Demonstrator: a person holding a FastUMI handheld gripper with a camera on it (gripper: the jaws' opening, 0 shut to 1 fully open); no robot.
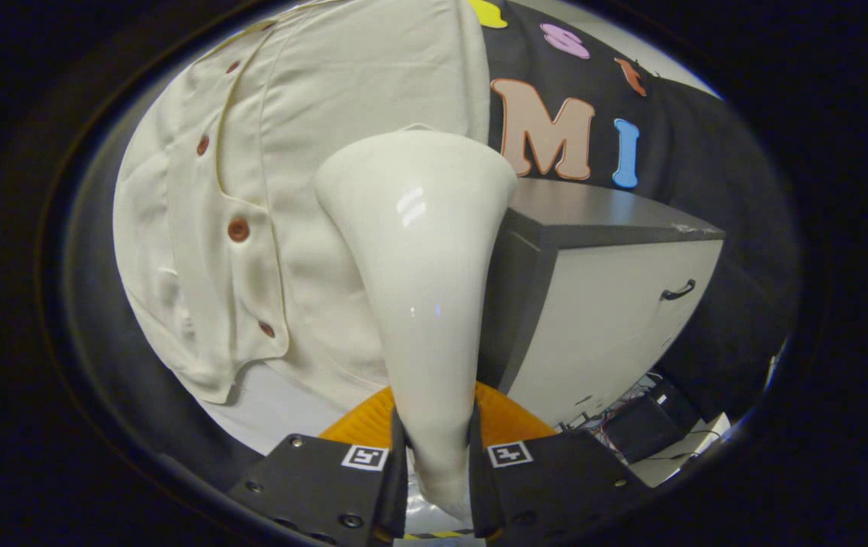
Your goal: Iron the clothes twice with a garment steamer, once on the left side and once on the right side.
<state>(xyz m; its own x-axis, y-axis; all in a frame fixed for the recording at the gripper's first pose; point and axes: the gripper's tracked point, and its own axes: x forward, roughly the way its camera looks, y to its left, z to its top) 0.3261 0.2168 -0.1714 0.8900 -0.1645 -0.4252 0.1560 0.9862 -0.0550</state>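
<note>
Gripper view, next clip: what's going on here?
A handheld gripper has its fingers closed on the narrow handle of a white garment steamer. The steamer's wide head points at a cream button-up shirt hanging just beyond it, near the side of the shirt away from the brown buttons; whether the head touches the cloth cannot be told. A grey cabinet with a dark handle stands beside the shirt, and an orange item lies below the steamer.

steamer (pixel 422 289) clamped between hand-held gripper (pixel 434 463) fingers | shirt (pixel 289 190) just beyond steamer, spreading left | cabinet (pixel 609 304) right of steamer, beside shirt
</note>
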